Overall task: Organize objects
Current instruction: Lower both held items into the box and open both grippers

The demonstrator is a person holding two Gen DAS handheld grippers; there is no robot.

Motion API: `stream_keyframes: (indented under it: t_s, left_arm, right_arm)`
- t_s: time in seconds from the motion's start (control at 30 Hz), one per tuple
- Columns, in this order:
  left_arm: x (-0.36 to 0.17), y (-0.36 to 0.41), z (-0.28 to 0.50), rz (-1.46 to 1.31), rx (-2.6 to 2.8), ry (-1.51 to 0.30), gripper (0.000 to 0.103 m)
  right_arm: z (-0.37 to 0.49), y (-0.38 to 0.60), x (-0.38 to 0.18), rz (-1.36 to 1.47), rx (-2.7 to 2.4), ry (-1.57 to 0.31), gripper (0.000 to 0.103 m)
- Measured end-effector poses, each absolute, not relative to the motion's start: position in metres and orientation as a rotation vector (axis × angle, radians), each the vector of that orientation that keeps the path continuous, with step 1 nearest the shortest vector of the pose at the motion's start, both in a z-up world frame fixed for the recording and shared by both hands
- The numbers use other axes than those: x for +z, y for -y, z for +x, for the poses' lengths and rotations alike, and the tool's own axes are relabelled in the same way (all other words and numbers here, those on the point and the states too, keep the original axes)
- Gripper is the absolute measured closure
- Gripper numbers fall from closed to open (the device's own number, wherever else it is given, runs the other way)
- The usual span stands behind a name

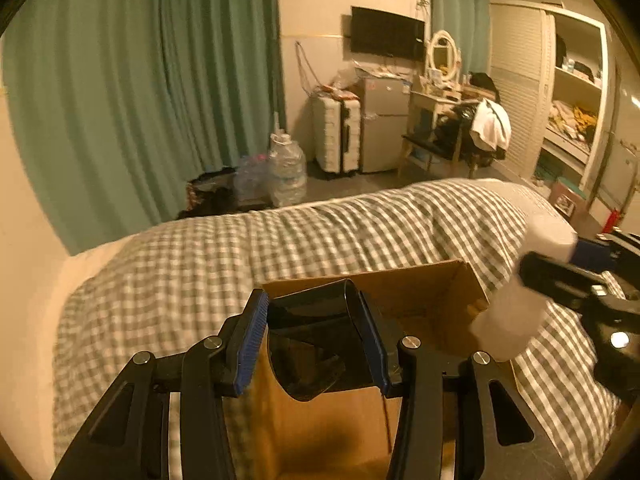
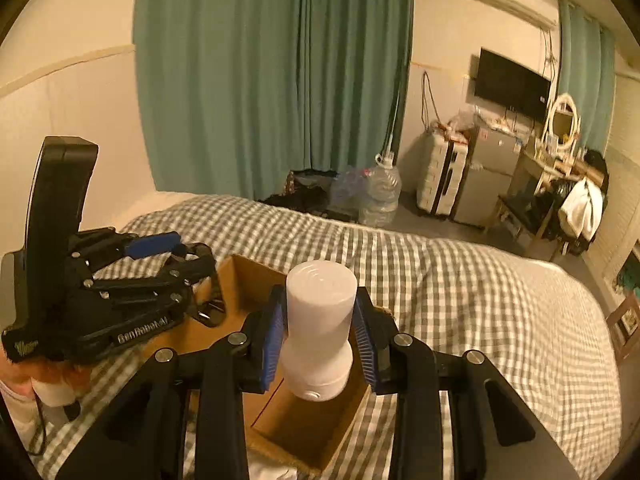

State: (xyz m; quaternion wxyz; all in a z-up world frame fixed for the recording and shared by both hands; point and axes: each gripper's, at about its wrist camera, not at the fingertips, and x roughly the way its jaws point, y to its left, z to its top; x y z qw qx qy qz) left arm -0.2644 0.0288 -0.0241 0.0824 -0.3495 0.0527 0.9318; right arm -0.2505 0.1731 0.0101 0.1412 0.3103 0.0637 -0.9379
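Note:
An open cardboard box (image 1: 432,292) sits on a checked bedspread; it also shows in the right wrist view (image 2: 248,276). My left gripper (image 1: 316,340) is shut on a shiny black object (image 1: 316,332) and holds it over the box's near end. My right gripper (image 2: 320,332) is shut on a white waisted bottle (image 2: 320,320) and holds it over the box. In the left wrist view the bottle (image 1: 516,312) and right gripper (image 1: 576,276) are at the right, blurred. In the right wrist view the left gripper (image 2: 200,280) is at the left, above the box's far end.
The bed (image 1: 200,272) fills the foreground. Beyond it are green curtains (image 1: 140,80), water bottles (image 1: 286,168) on the floor, a white suitcase (image 1: 336,136), a small fridge (image 1: 384,124), a vanity table (image 1: 440,100) and open shelves (image 1: 576,92).

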Motion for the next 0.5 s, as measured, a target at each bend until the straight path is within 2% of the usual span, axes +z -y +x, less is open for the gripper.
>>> stream_keyframes:
  t_s: [0.33,0.5]
  left_arm:
    - [-0.081,-0.027,-0.286,-1.128,2.72,-0.132,0.057]
    - [-0.095,-0.026,-0.295,-1.185,2.698,-0.143,0.057]
  right_arm:
    - [-0.307,-0.171,-0.082,1.07,-2.648,-0.106,0.071]
    - [-0.316,-0.173,-0.098,1.122,-2.642,-0.134,0.071]
